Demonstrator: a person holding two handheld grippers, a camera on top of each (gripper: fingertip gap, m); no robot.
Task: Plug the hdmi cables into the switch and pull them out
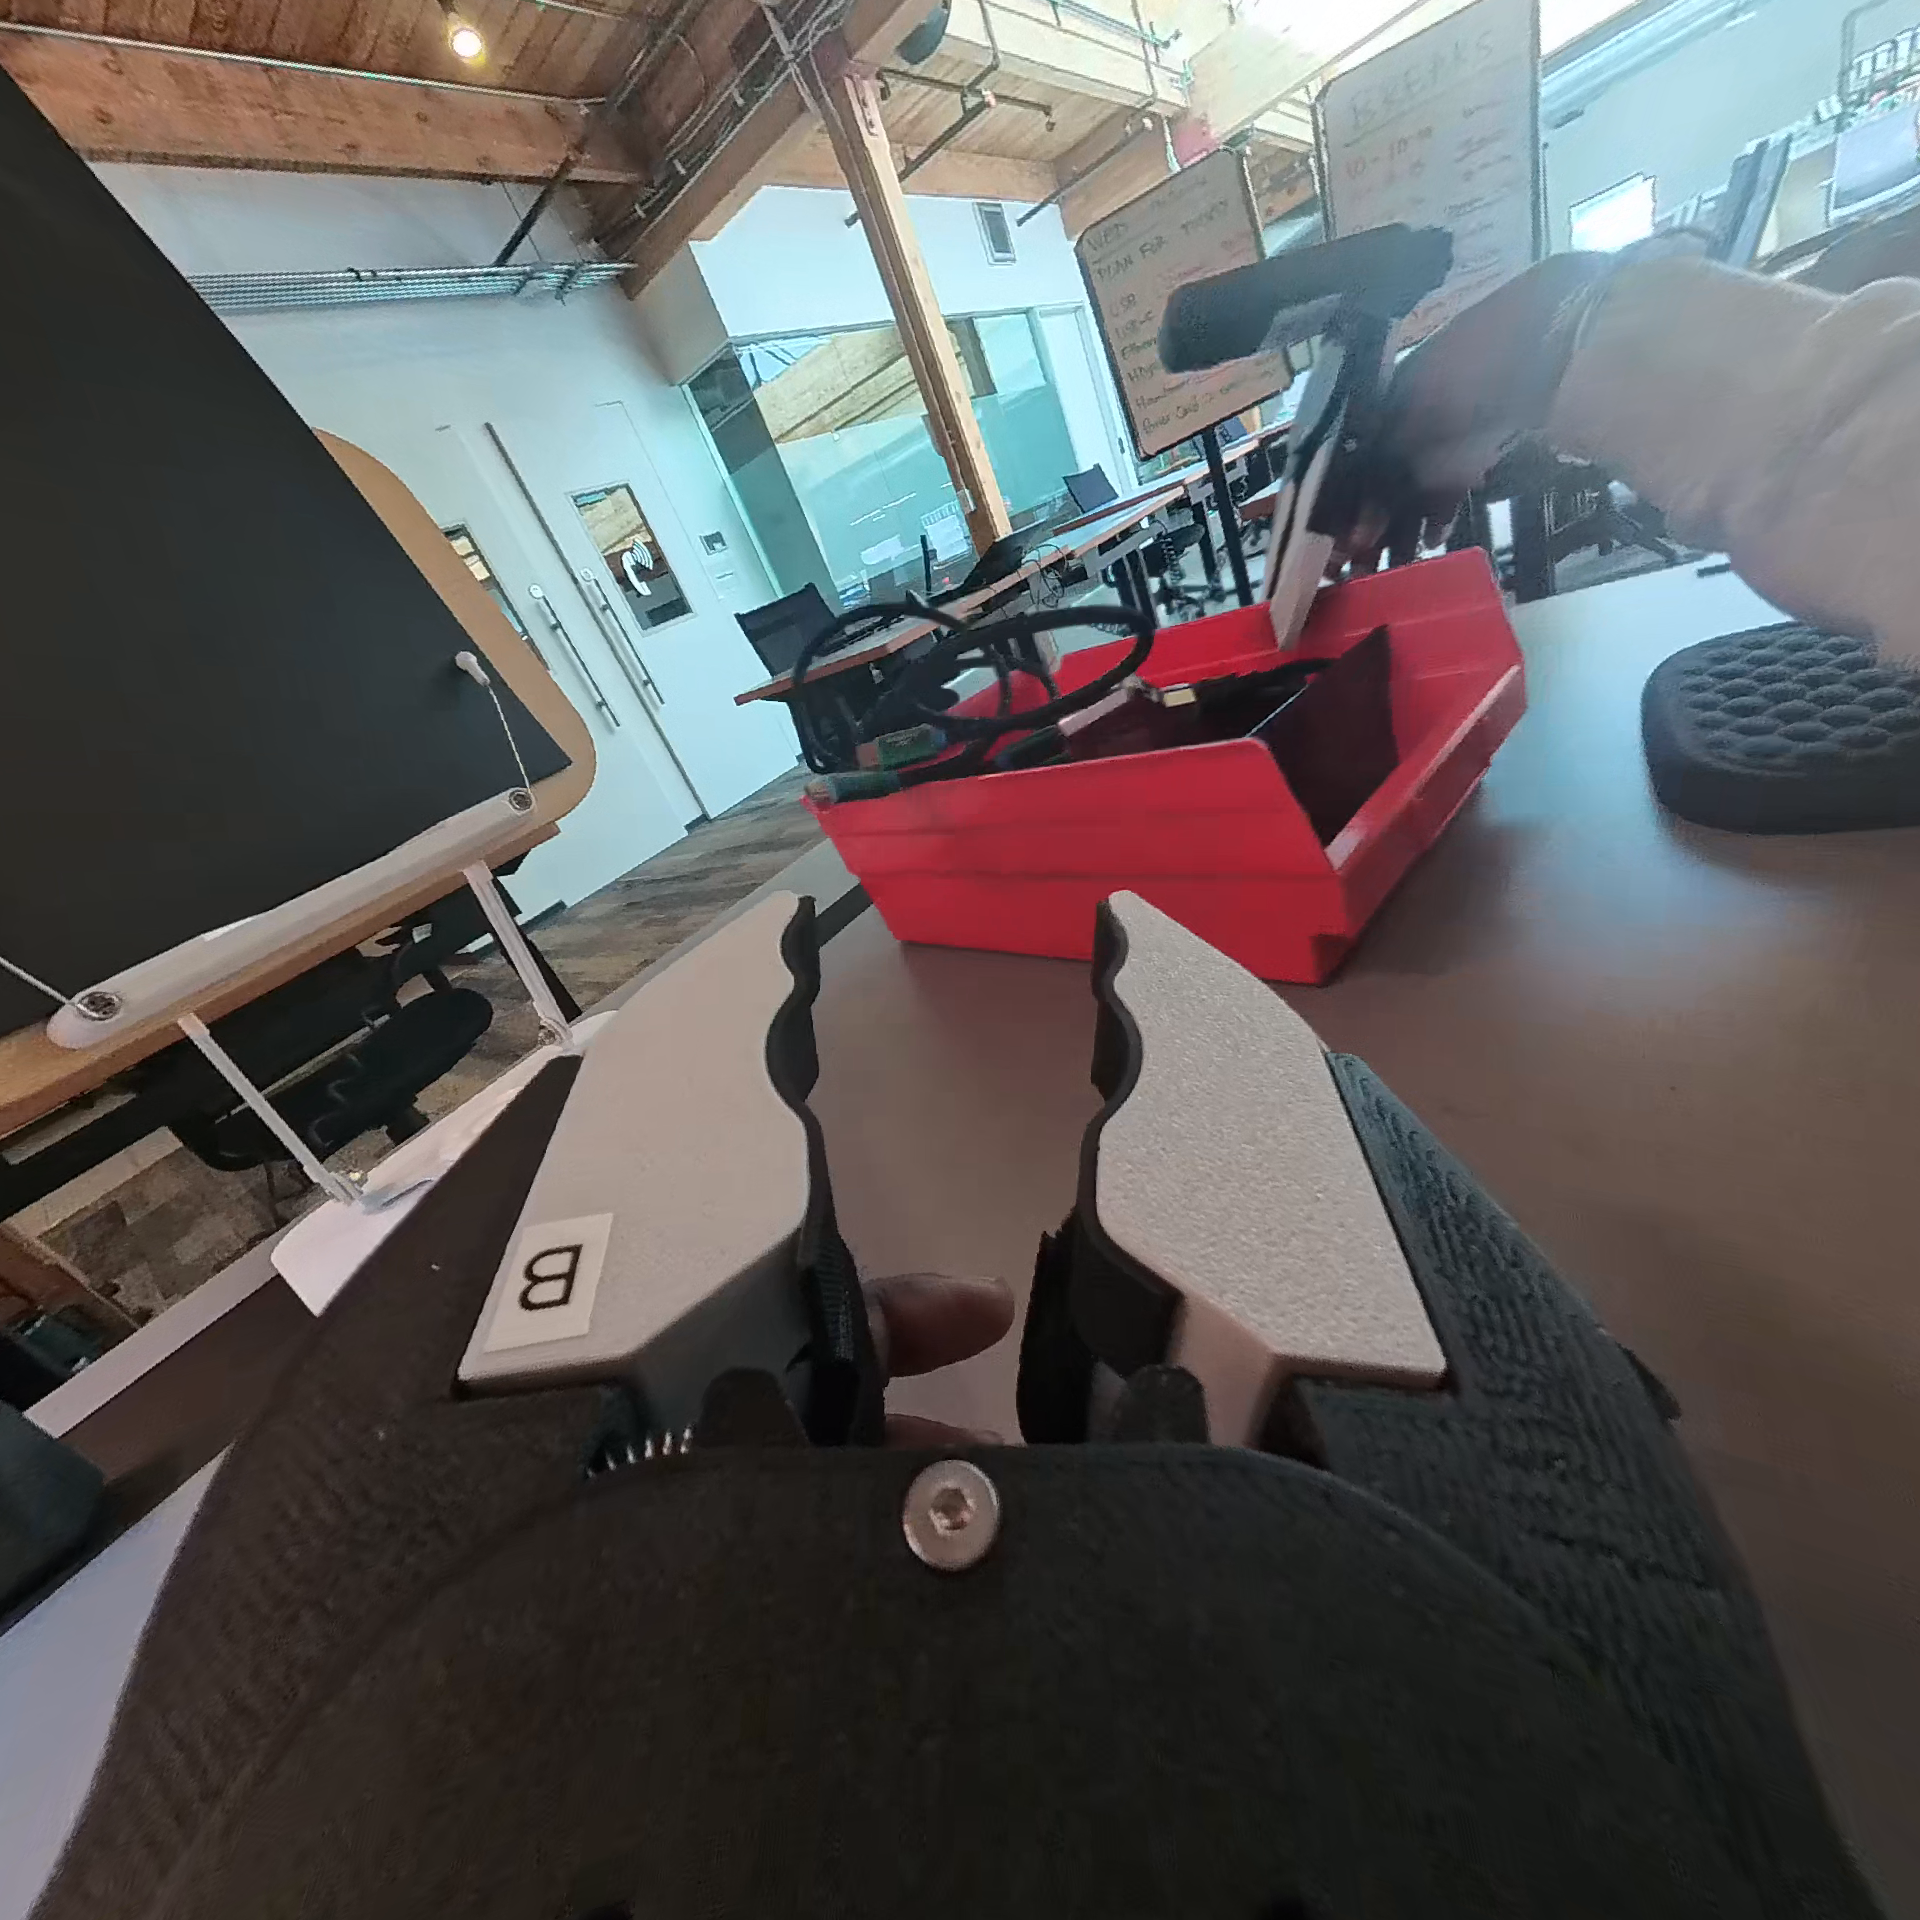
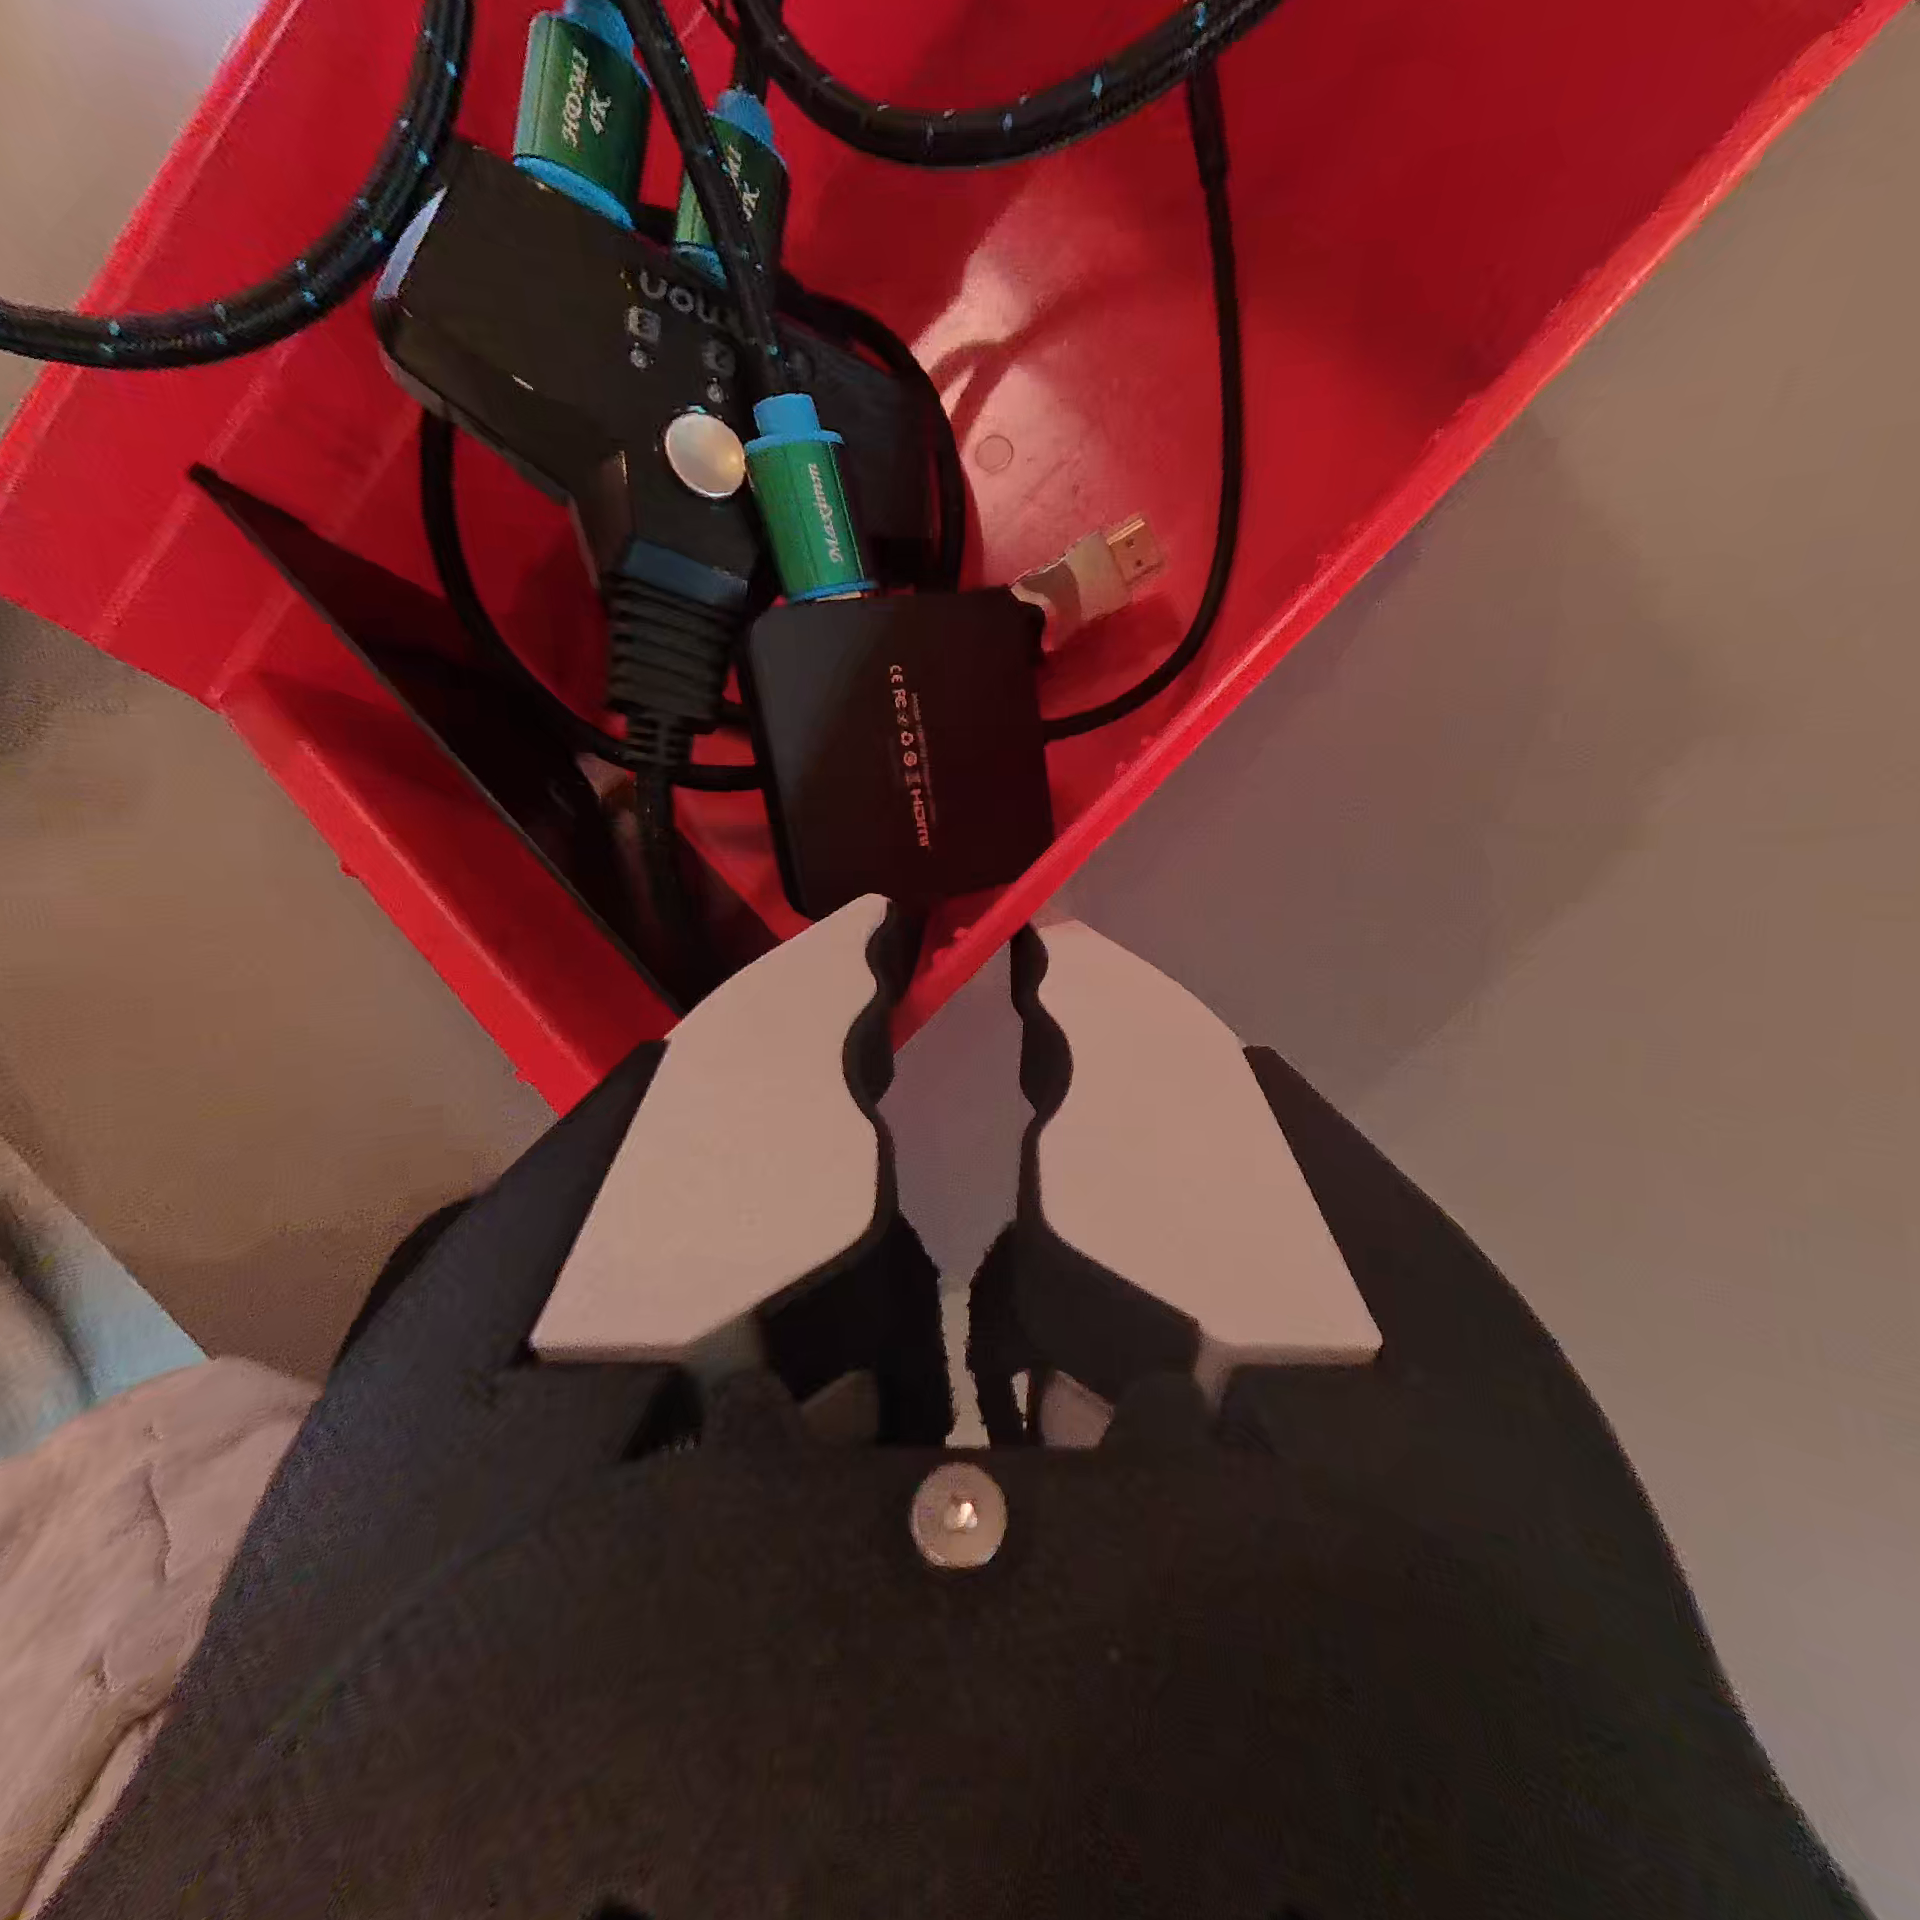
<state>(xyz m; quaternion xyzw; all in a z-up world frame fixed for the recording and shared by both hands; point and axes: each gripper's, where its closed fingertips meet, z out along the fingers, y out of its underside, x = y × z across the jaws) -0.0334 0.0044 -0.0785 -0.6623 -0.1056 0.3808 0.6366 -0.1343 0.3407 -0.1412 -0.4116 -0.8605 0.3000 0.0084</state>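
A red bin [image 2: 1403,260] holds the HDMI gear. A small black switch box [image 2: 904,748] lies just ahead of my right gripper [image 2: 956,925], with a green HDMI plug [image 2: 805,520] in its far end. A larger black switch [image 2: 561,322] with a round silver button has two green plugs [image 2: 582,104] in its far side. A loose metal-tipped plug [image 2: 1101,566] lies on the bin floor. My right gripper is partly open and empty, over the bin's rim. My left gripper [image 1: 956,914] is open and empty, low over the table short of the bin [image 1: 1091,842].
Black braided cables [image 2: 987,125] loop through and out of the bin. A black divider panel [image 2: 468,675] leans inside it. A black honeycomb mat [image 1: 1787,727] lies on the brown table [image 1: 1558,1039] to the right. The table's left edge is close to my left gripper.
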